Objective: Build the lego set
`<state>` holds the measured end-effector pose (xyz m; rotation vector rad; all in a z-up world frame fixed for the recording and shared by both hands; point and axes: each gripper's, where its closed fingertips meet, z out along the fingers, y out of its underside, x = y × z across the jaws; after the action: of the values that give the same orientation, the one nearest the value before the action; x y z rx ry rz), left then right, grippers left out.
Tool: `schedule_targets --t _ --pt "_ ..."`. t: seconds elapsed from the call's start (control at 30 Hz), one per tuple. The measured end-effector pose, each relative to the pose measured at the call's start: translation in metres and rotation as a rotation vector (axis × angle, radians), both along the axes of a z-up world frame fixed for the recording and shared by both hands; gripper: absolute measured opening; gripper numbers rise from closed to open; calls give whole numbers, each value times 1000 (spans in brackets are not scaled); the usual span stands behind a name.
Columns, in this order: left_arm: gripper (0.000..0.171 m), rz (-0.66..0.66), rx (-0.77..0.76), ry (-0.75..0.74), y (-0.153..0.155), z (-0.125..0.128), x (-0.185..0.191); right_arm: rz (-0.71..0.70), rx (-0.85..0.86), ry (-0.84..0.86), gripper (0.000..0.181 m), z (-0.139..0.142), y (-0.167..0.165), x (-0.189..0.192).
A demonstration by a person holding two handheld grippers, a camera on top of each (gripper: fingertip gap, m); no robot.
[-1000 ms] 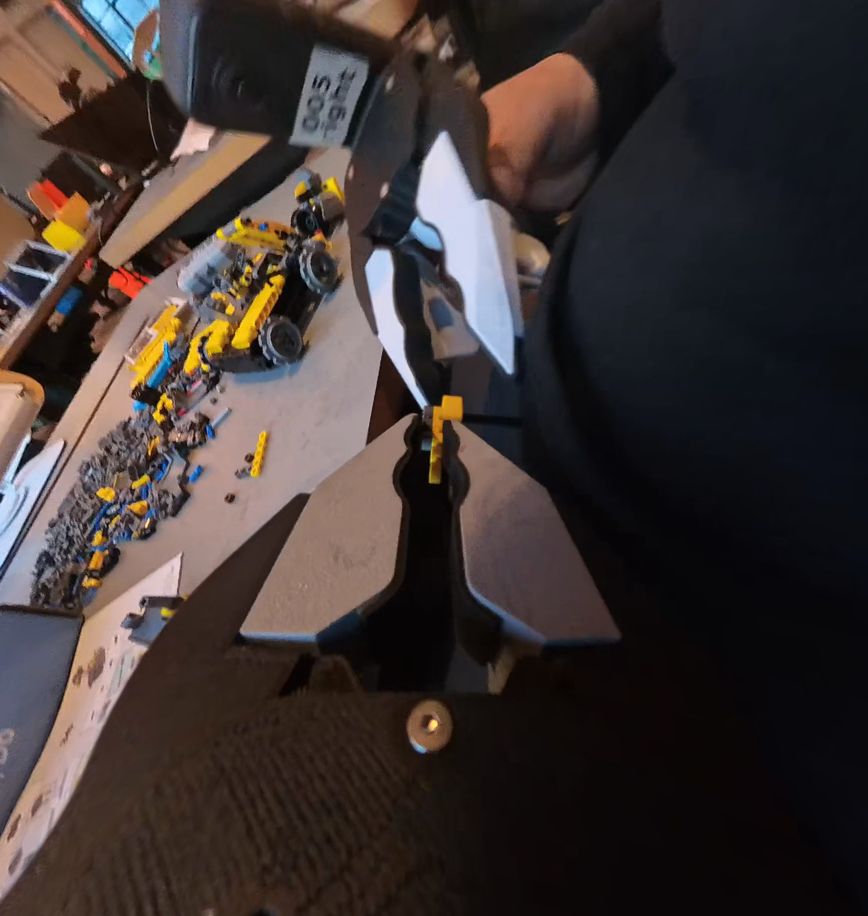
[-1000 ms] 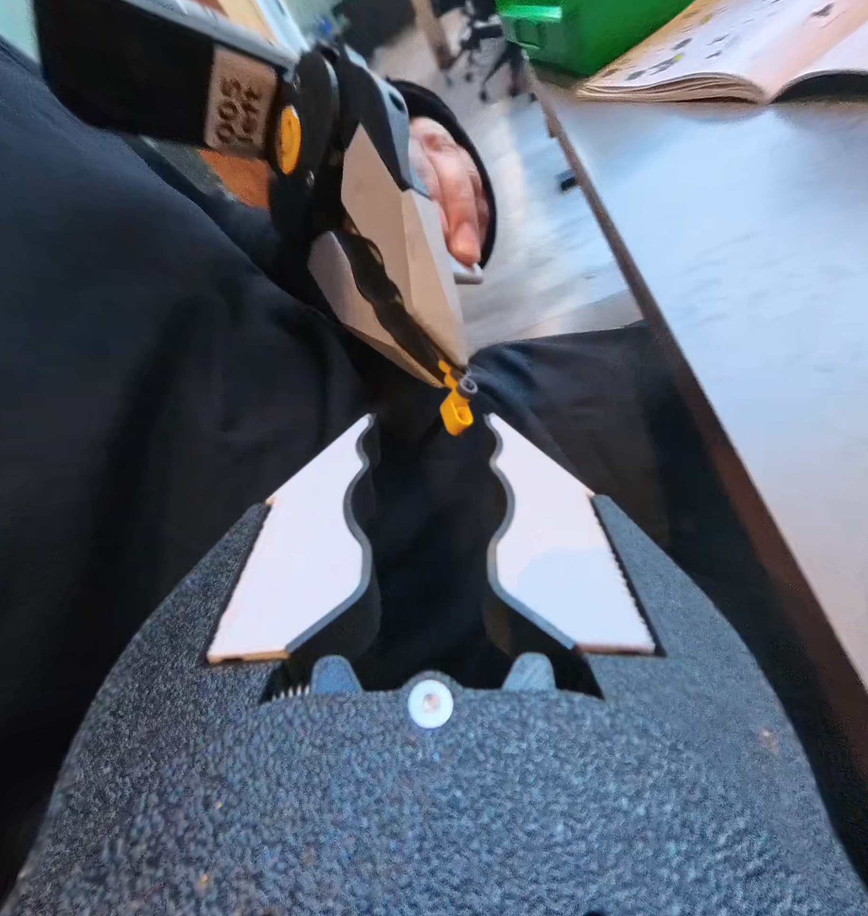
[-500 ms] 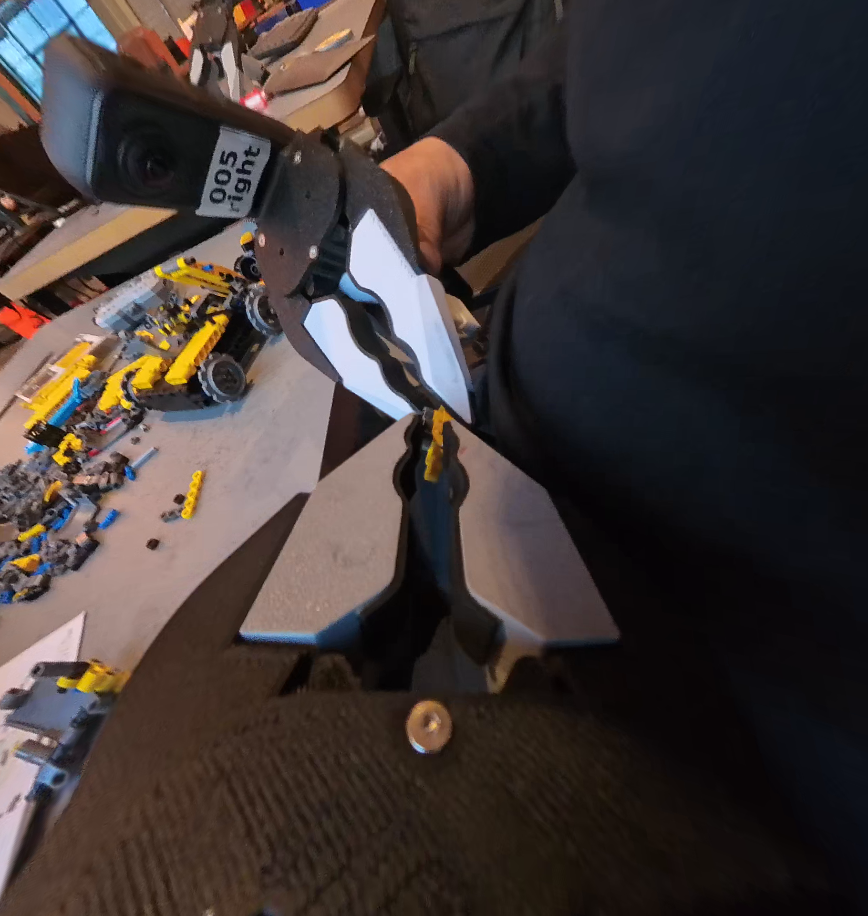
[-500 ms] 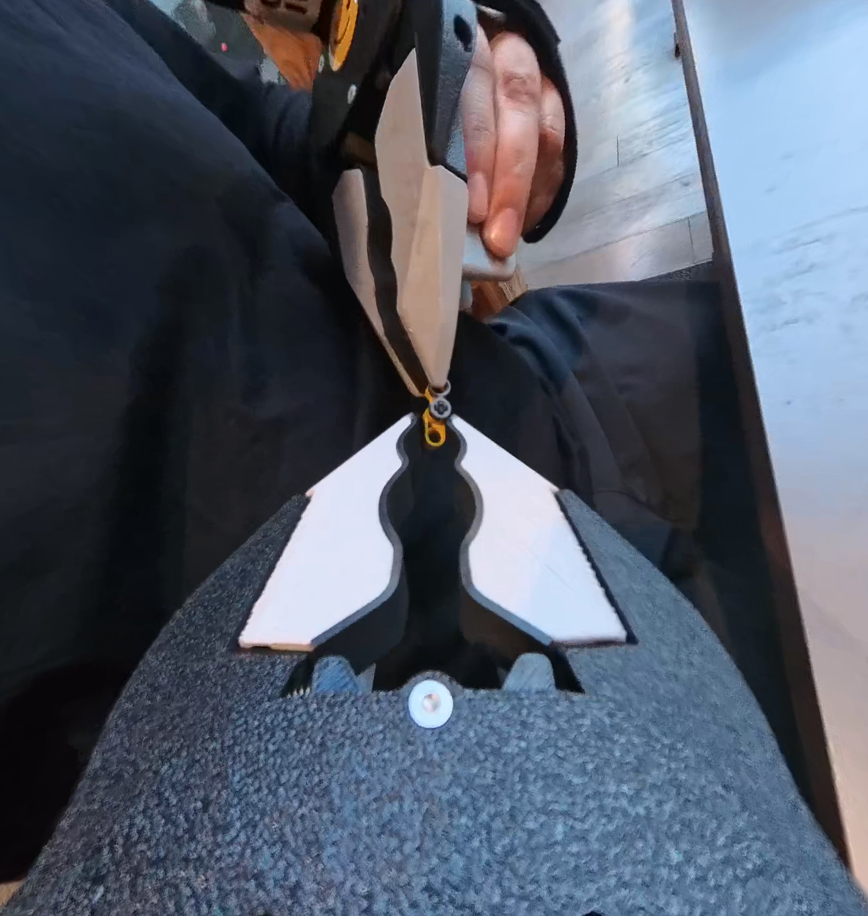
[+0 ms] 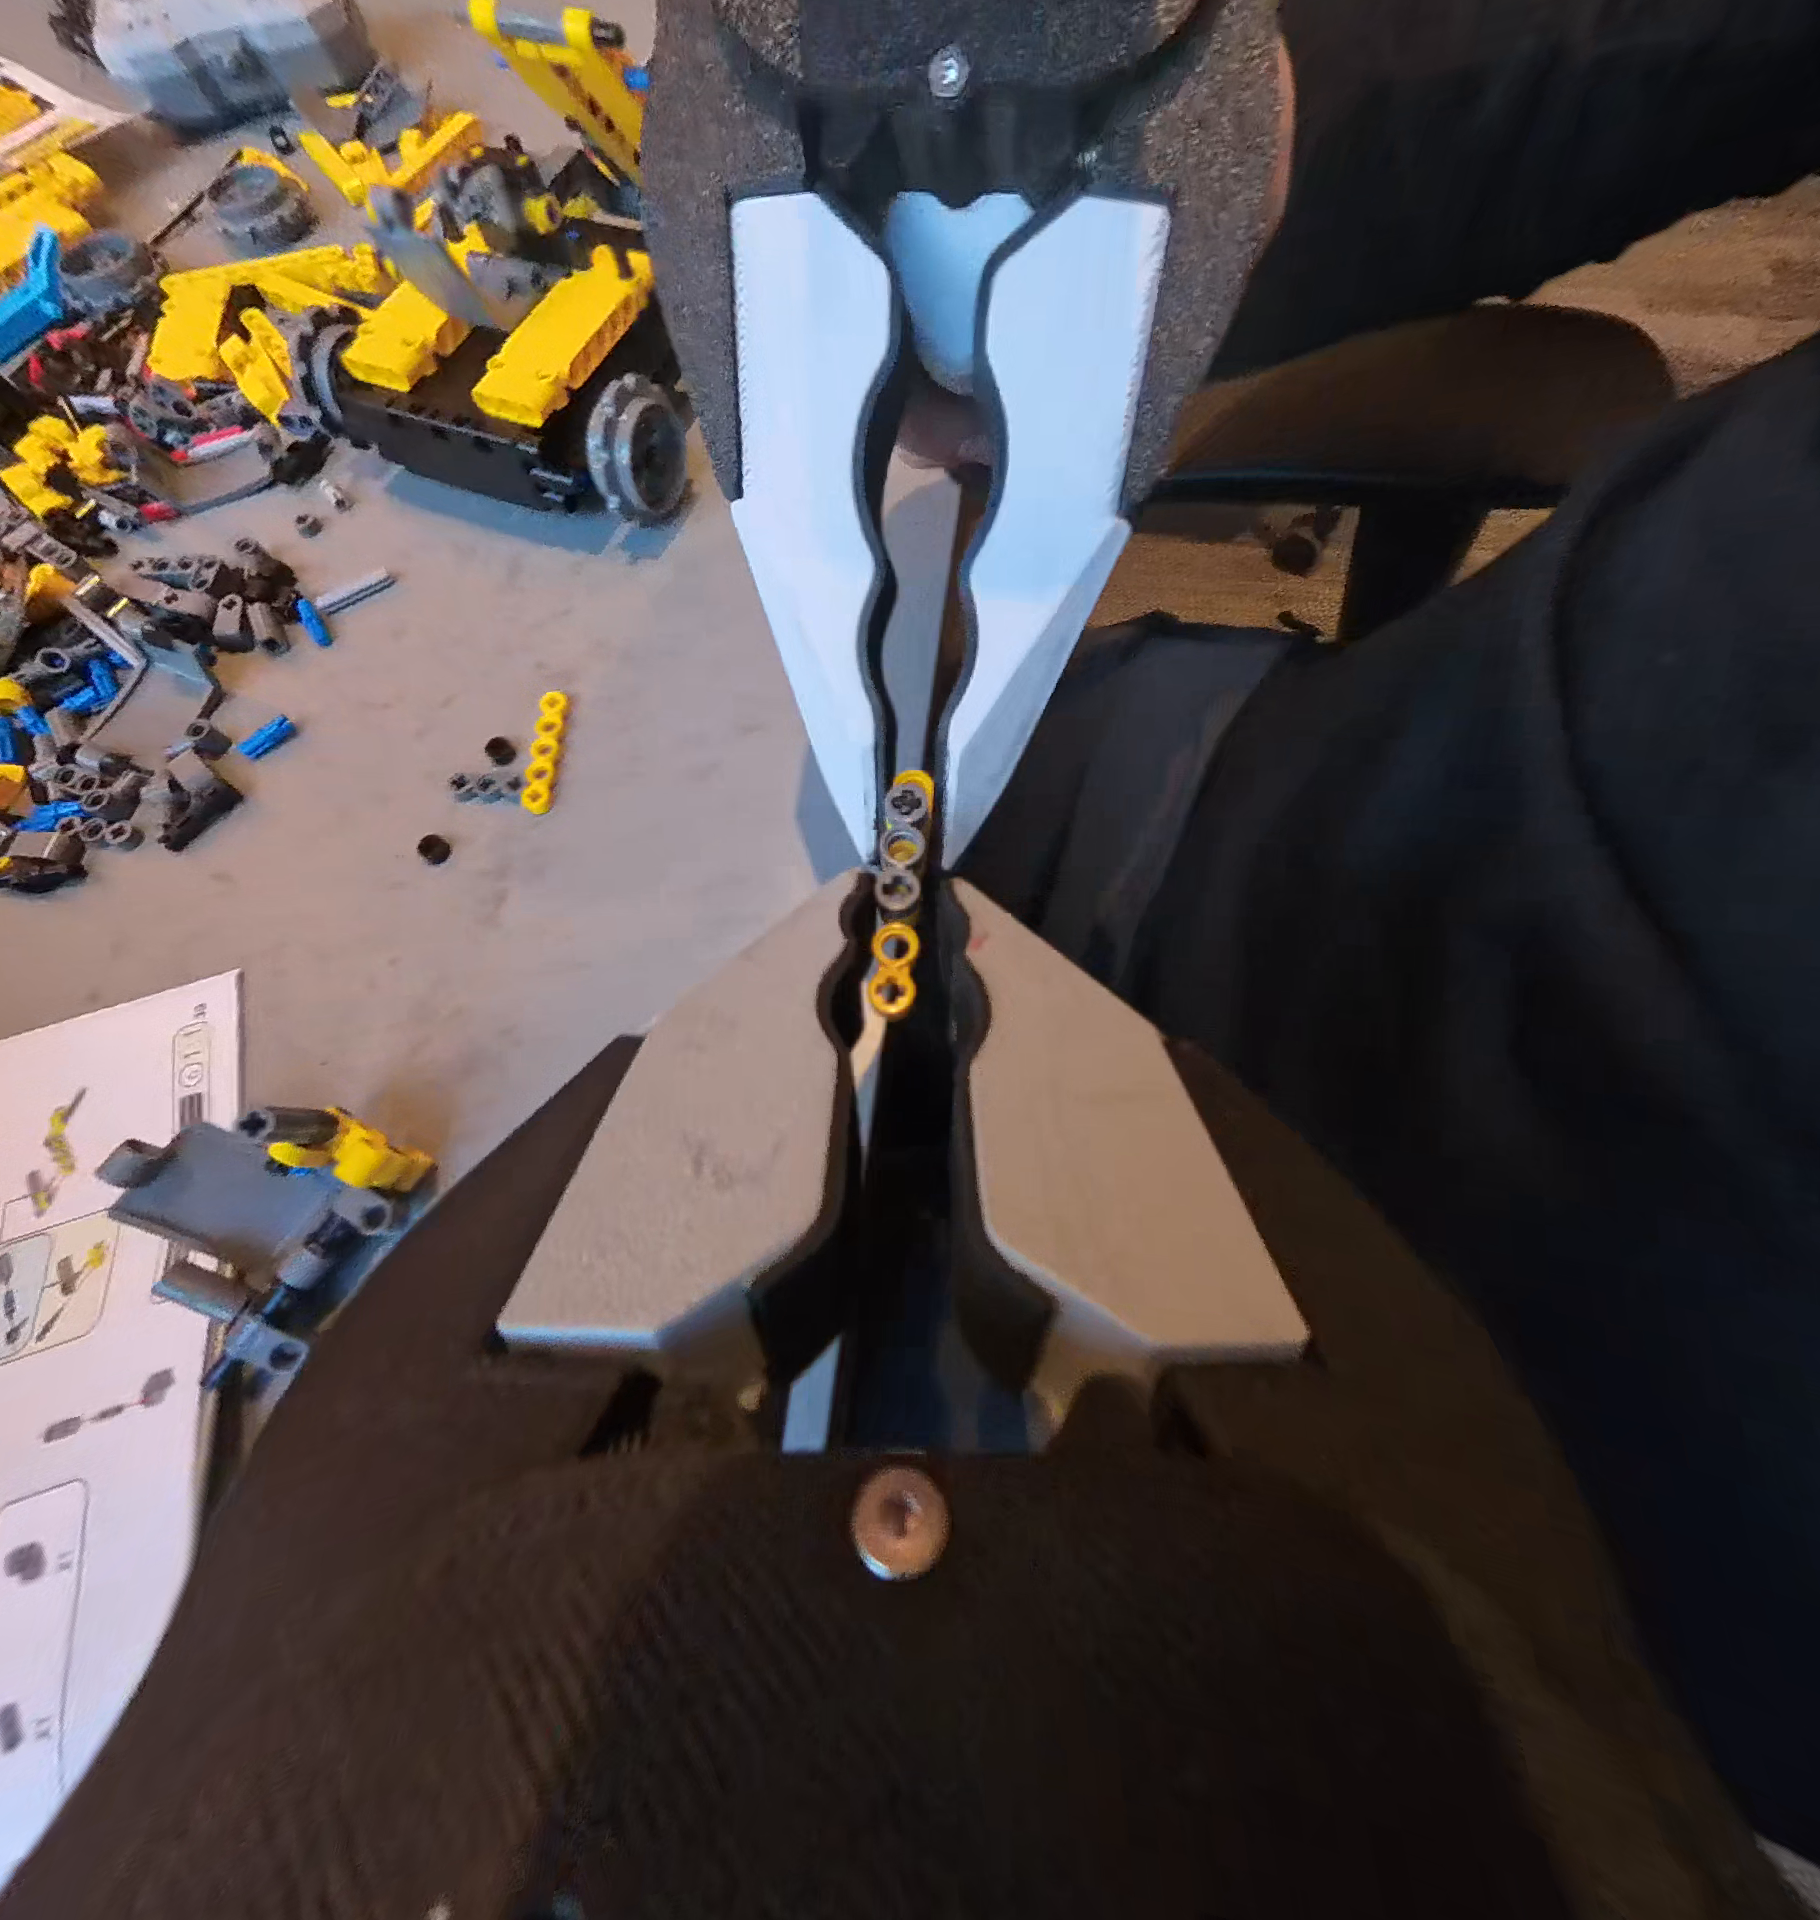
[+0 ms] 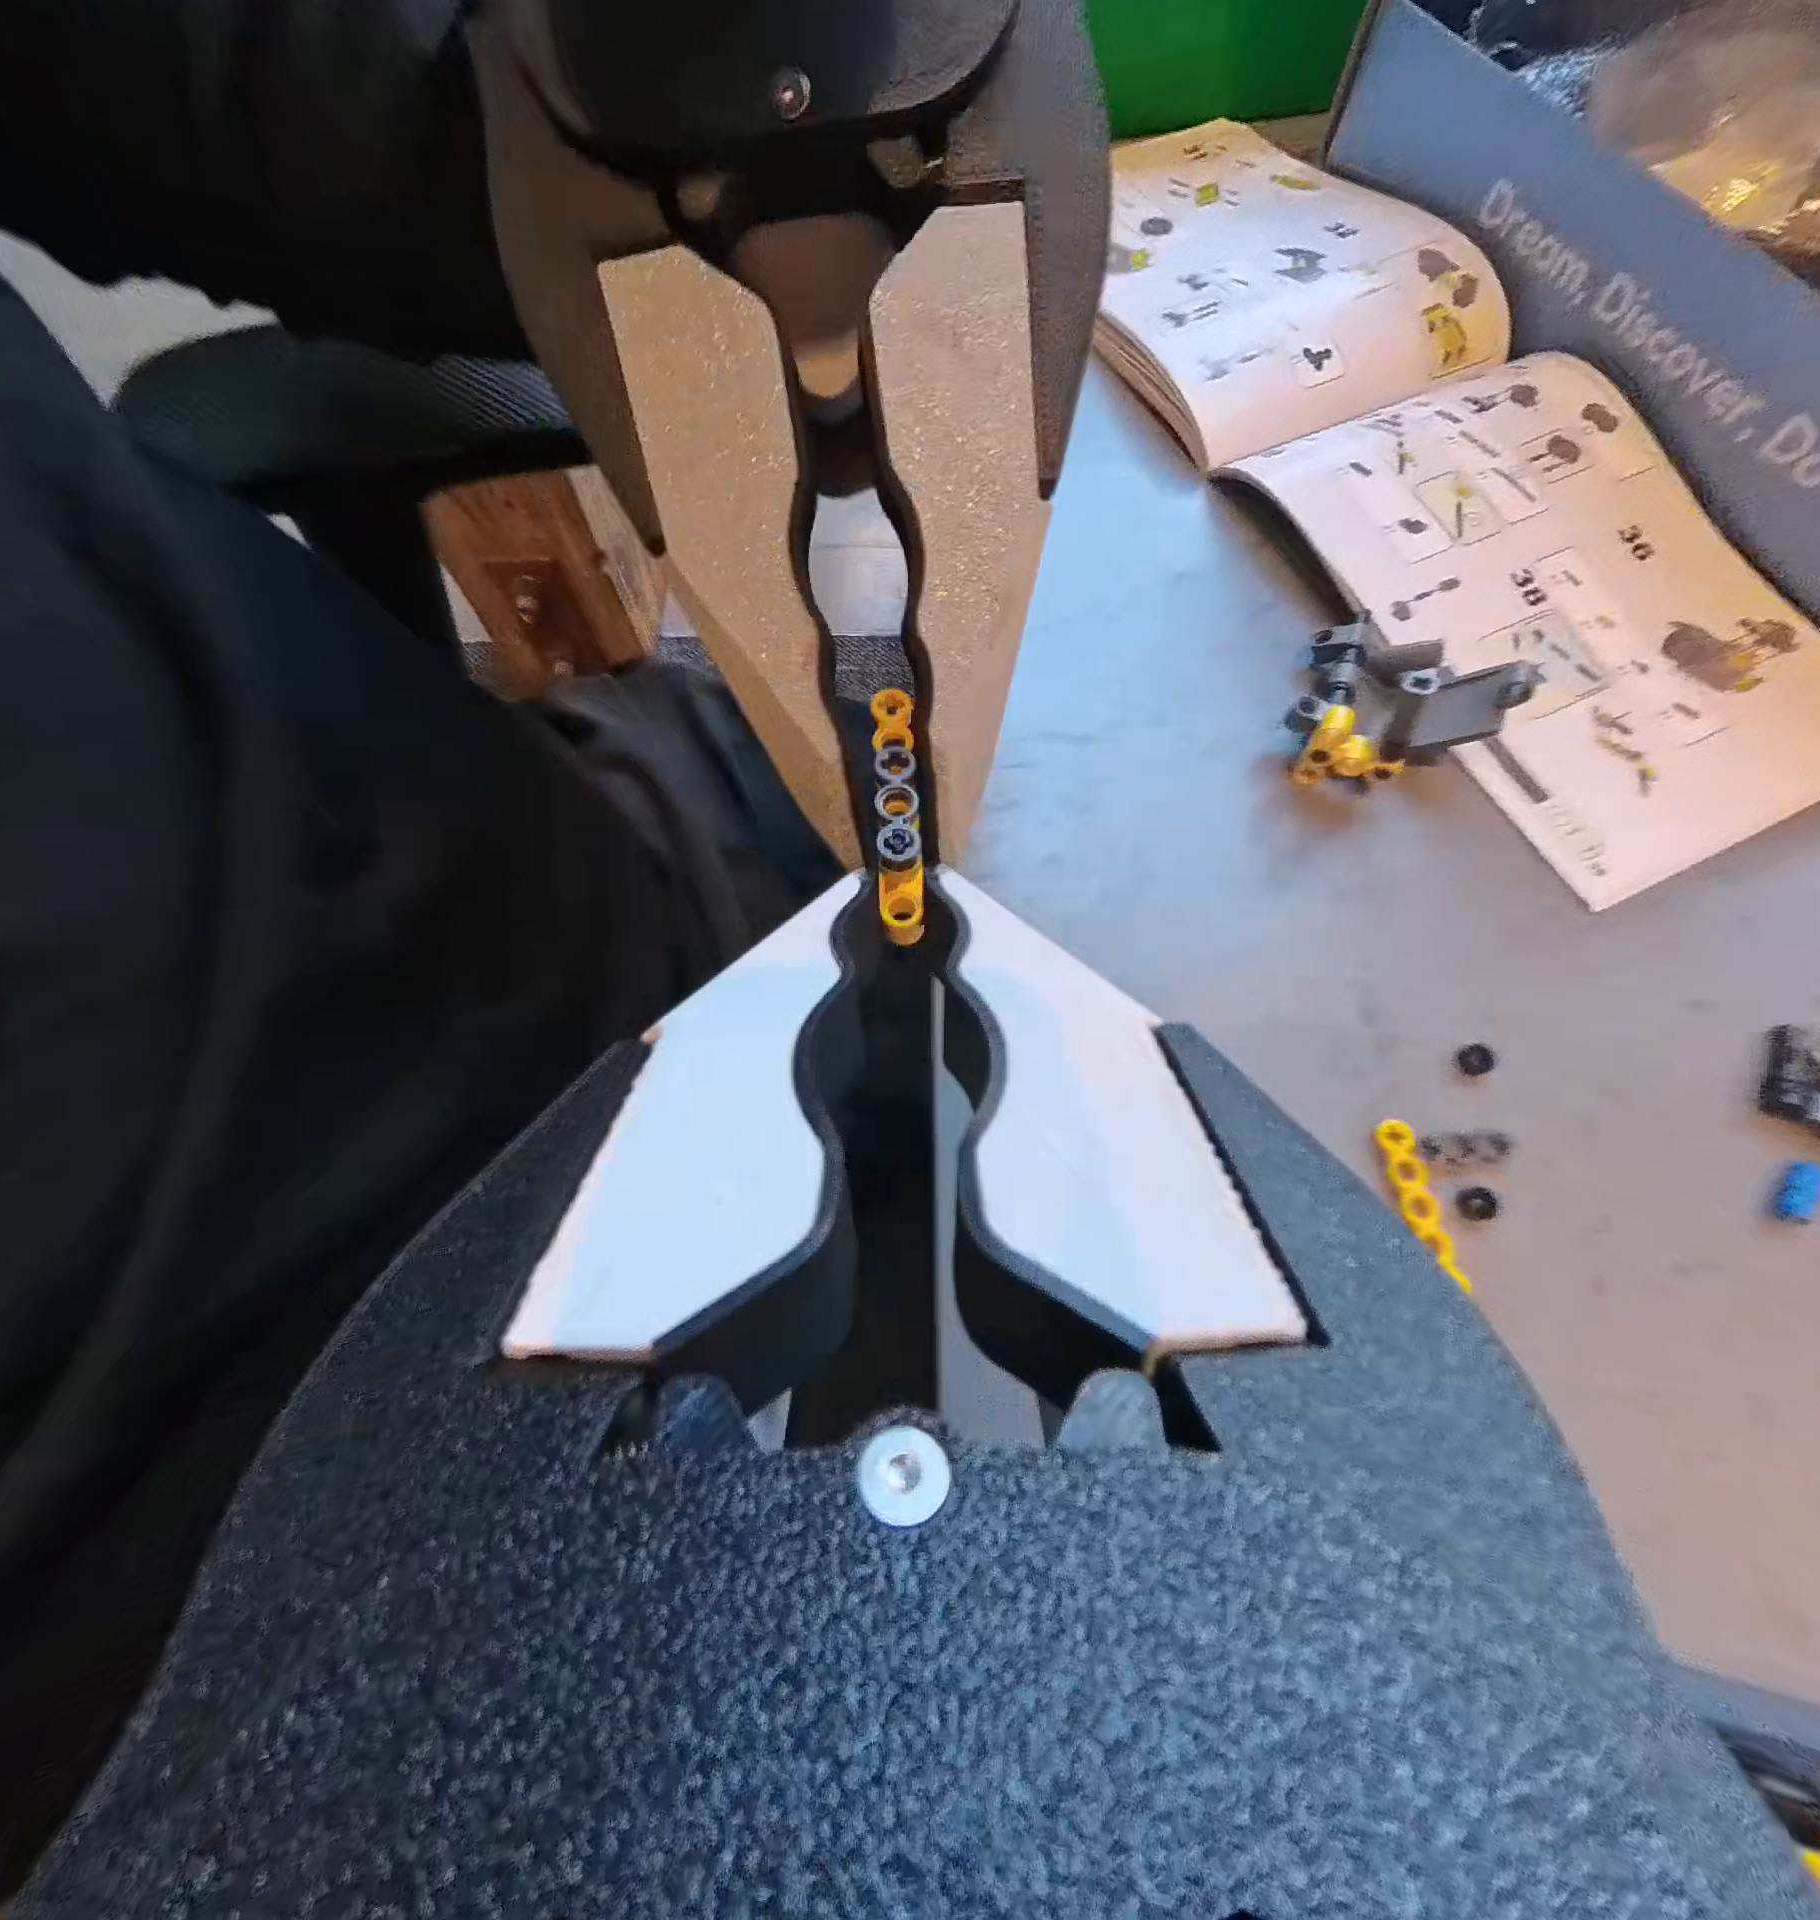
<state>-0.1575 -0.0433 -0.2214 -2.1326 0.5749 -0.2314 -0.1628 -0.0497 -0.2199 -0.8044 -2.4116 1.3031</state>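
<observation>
Yellow and grey, a short holed beam [image 5: 898, 902] with dark pins in some of its holes hangs in the air between the two grippers, off the near edge of the table, in front of a person's dark clothing [image 5: 1508, 935]. The left gripper [image 5: 901, 914] is clamped on one end of the beam, its grey fingers [image 5: 740, 1143] nearly together. The right gripper [image 6: 901, 894] meets it tip to tip and is clamped on the other end, its pale fingers [image 6: 698, 1174] also drawn close.

The grey table top [image 5: 532, 935] looks matte and lightly scuffed. On it, far left in the left wrist view, stands a half-built yellow and black vehicle [image 5: 490, 374] with grey wheels. Nearer and further left lies a loose heap of small black, grey, blue and yellow parts [image 5: 64, 707]. A separate yellow beam [image 5: 544, 750] rests apart from the heap with a few black bushes beside it. An open instruction booklet [image 6: 1488, 540] lies flat on the table, and a small grey and yellow subassembly [image 6: 1405, 707] sits on its page. A dark box [image 6: 1633, 343] with pale lettering lies just beyond the booklet. Past the table, a green surface [image 6: 1218, 62] shows at the far edge, and a wooden block [image 6: 532, 592] appears below the table level.
</observation>
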Motion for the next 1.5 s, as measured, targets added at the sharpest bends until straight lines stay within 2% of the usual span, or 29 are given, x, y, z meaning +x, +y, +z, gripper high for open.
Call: schedule_targets --t 0.2,0.3,0.43,0.53,0.63,0.77,0.8,0.83,0.87,0.97,1.0,1.13,1.33,1.4,1.5 --pt "13 12 -39 -1 10 -1 -27 10 78 4 7 -11 16 -21" --pt "10 -22 -86 -18 14 -9 -26 28 51 13 7 -10 17 -27" --pt "9 -22 -121 36 20 -20 -32 31 52 6 7 -21 22 -34" --pt "13 -5 -109 4 21 -15 -37 34 70 -5 7 -28 24 -34" --pt "7 -14 -128 7 22 -19 -36 36 61 -13 7 -29 23 -36" --pt "6 -10 -158 8 25 -21 -38 31 69 -22 8 -29 27 -38" --pt "6 -6 -170 18 25 -21 -39 21 112 -41 15 -32 32 -39" --pt "7 -2 -182 31 26 -21 -41 5 168 -49 35 -33 39 -40" --pt "7 -11 -199 34 26 -21 -40 12 192 -54 37 -31 41 -40" --pt "6 -25 -224 85 29 -21 -40 59 219 -90 10 -22 35 -36" --pt "6 -31 -232 102 30 -21 -39 62 259 -102 7 -24 36 -36" --pt "7 -30 -234 143 32 -21 -36 84 356 -141 7 -30 36 -34" --pt "7 -11 -231 120 32 -21 -38 60 319 -228 7 -31 36 -35" --pt "7 -7 -236 119 36 -20 -40 50 352 -232 7 -31 39 -38" --pt "6 -17 -220 149 39 -3 -42 55 408 -231 7 -15 43 -40"
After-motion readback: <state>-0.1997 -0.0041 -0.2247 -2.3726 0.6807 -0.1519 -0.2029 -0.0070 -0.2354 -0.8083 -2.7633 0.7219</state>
